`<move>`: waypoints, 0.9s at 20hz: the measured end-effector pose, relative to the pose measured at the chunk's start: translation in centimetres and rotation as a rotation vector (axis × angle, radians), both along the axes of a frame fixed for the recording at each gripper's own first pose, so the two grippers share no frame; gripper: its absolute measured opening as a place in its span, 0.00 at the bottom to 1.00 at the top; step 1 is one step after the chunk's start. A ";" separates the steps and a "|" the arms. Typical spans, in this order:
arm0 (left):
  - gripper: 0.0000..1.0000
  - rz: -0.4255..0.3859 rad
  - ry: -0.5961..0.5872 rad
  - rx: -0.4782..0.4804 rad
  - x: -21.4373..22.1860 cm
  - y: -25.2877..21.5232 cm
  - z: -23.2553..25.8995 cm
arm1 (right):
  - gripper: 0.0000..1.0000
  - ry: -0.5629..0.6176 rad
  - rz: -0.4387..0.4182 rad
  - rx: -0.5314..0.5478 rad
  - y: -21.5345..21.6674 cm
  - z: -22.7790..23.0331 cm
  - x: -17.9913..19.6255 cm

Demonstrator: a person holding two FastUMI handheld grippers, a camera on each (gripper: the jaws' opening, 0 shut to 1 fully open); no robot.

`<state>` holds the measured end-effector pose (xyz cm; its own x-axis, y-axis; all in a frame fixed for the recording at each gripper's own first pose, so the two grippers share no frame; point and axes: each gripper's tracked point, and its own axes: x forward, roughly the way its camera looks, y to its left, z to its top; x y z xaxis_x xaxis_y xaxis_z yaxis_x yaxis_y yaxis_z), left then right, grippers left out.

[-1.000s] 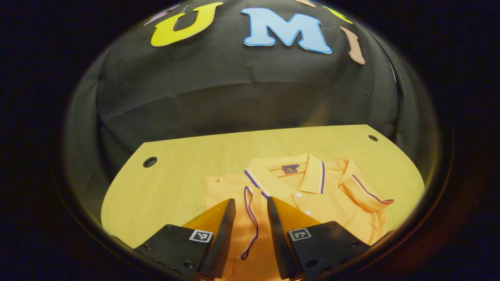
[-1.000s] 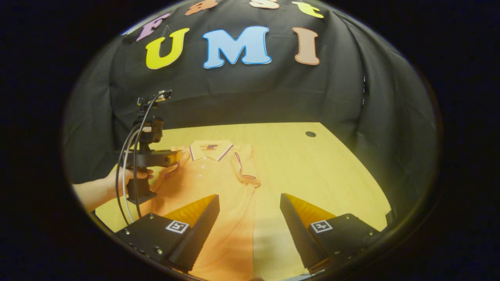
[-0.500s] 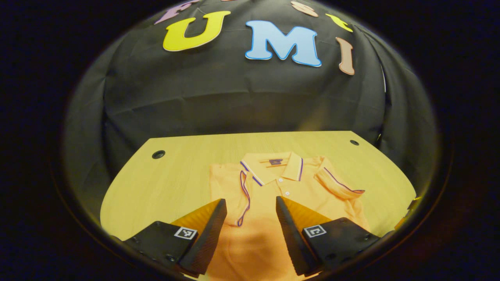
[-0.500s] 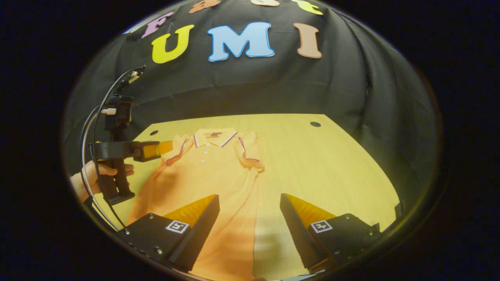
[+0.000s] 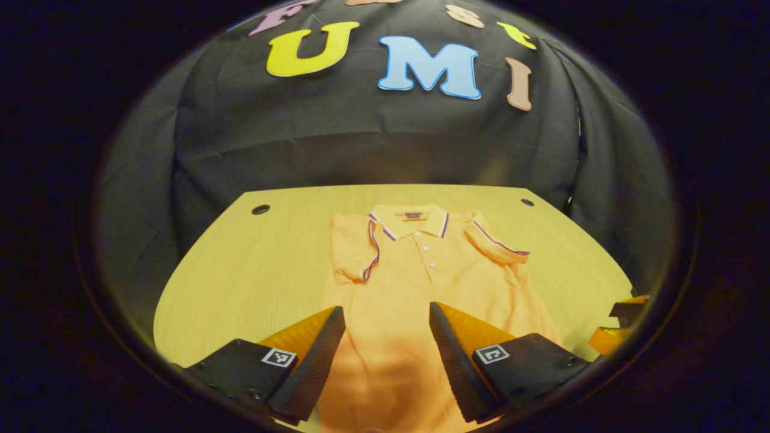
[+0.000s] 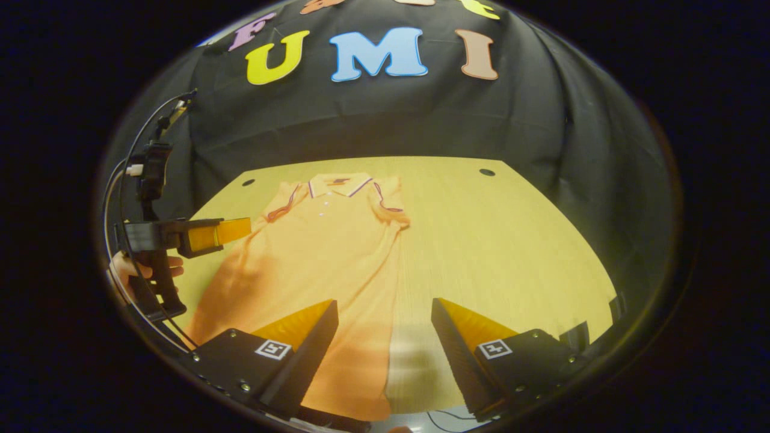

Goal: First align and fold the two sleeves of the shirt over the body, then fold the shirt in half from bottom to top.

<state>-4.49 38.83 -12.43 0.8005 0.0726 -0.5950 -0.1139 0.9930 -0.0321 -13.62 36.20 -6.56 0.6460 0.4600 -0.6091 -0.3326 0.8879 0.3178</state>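
Booth interior: pale wood table against black cloth wall

Table (image 5: 252,270) fills lower half of both views, light wood grain, rounded far corners; dark round hole (image 5: 260,209) at far left, another hole (image 5: 527,202) at far right. Creased black cloth wall (image 5: 373,138) spans upper frame. Warm yellowish light

We hold the left tool (image 5: 385,355) with its two fingers spread apart and nothing between them. In the right gripper view we see it (image 6: 237,228) from the side, level and raised, its black pistol handle gripped by our left hand (image 6: 135,267). We hold the right tool (image 6: 385,349) likewise, its fingers parted and empty.
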 end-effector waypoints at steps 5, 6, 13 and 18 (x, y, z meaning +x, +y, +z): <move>0.92 0.012 0.016 -0.015 -4.2 -0.5 -0.4 | 0.97 0.017 0.033 -0.015 -0.3 -1.1 -3.1; 0.92 0.013 0.021 -0.021 -5.1 -0.8 -0.5 | 0.97 0.026 0.040 -0.018 -0.3 -1.4 -3.8; 0.95 0.030 0.060 -0.020 -11.3 -0.3 -1.6 | 0.97 0.071 0.071 -0.027 0.2 -3.5 -6.7; 0.96 0.020 0.084 -0.009 -15.5 0.2 -2.5 | 0.97 0.107 0.117 -0.038 1.2 -4.9 -8.5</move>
